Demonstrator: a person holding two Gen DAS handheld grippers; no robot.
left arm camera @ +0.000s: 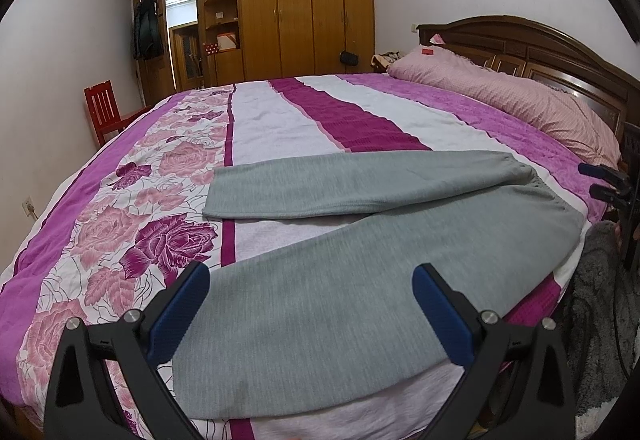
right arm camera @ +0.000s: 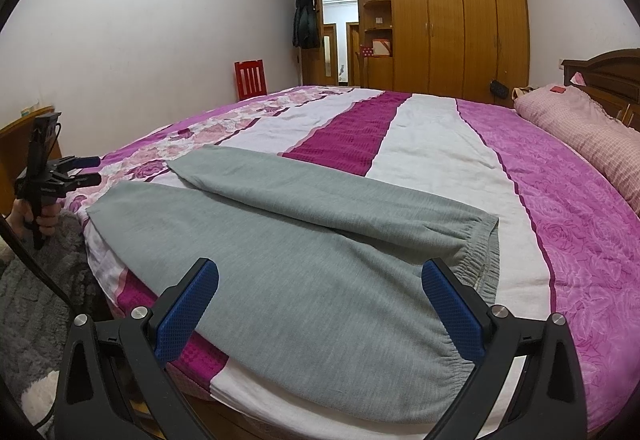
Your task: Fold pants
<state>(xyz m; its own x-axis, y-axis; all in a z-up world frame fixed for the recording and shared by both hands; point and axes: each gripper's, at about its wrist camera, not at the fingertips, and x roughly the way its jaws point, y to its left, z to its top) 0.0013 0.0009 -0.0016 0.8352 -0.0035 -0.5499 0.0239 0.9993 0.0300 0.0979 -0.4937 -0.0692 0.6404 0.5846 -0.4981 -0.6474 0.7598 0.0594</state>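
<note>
Left wrist view showed the gray pants [left arm camera: 320,280] spread flat on the bed [left arm camera: 280,112], legs splayed. Left gripper [left arm camera: 312,304] and right gripper [right arm camera: 320,304] both hovered with fingers apart, gripping nothing. Best to pinch the near leg's hem and waistband evenly before lifting.

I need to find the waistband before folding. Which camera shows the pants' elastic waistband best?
The right wrist view: the gathered elastic waistband of the grey pants lies close, just past the open right claw. In the left wrist view the waistband is far off at the right edge, small and distorted.
</note>
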